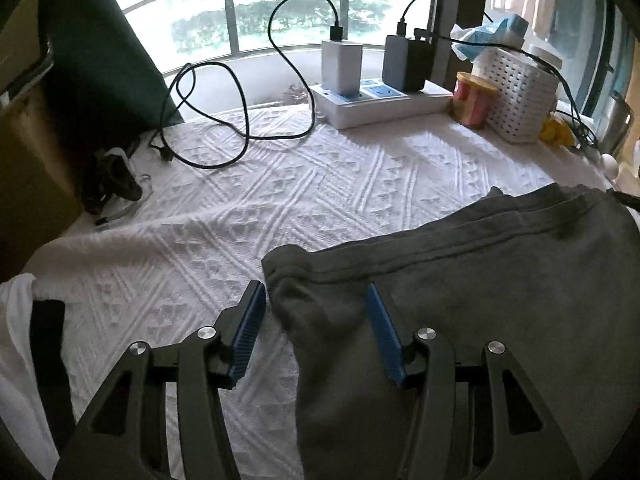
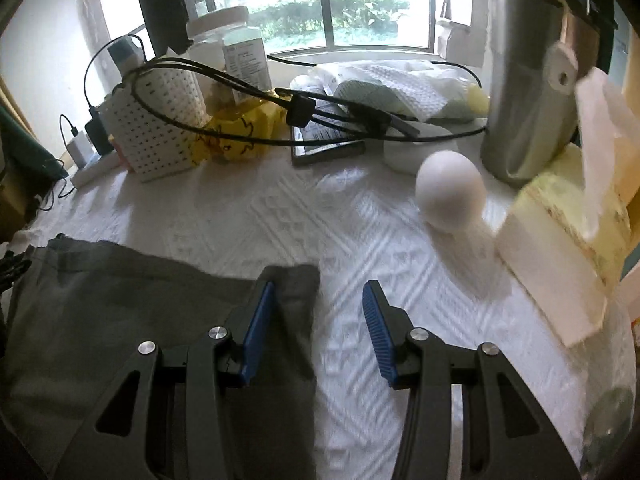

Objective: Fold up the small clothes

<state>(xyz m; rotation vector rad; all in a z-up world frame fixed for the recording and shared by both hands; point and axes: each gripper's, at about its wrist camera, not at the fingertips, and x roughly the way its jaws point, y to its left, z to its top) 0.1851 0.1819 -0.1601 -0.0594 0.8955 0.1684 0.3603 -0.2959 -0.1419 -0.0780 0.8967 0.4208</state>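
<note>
Blue-padded fingers [image 1: 256, 332] of the left gripper [image 1: 316, 332] stand spread wide over the left corner of a grey garment [image 1: 460, 280], one pad on the white textured cloth [image 1: 240, 208] covering the counter, the other over the fabric, neither pinching it. On the right, the right gripper [image 2: 318, 332] is likewise parted, straddling the right corner of the garment [image 2: 120, 300], which lies flat at the near edge. At the far side, a white charger [image 1: 342, 66] and a dark charger [image 1: 406, 62] sit plugged into a white power strip [image 1: 380, 106], black cables [image 1: 224, 120] looping across the cloth. A white perforated basket [image 1: 520, 94] holds a crumpled tissue pack and jars; their contents cannot be made out. A red-and-yellow tub [image 1: 474, 100] stands just beside it. A labelled jar [image 2: 244, 54] in the right view bears print too small to read. A steel tumbler [image 2: 524, 76] and a white ball [image 2: 450, 192] stand at far right.
</note>
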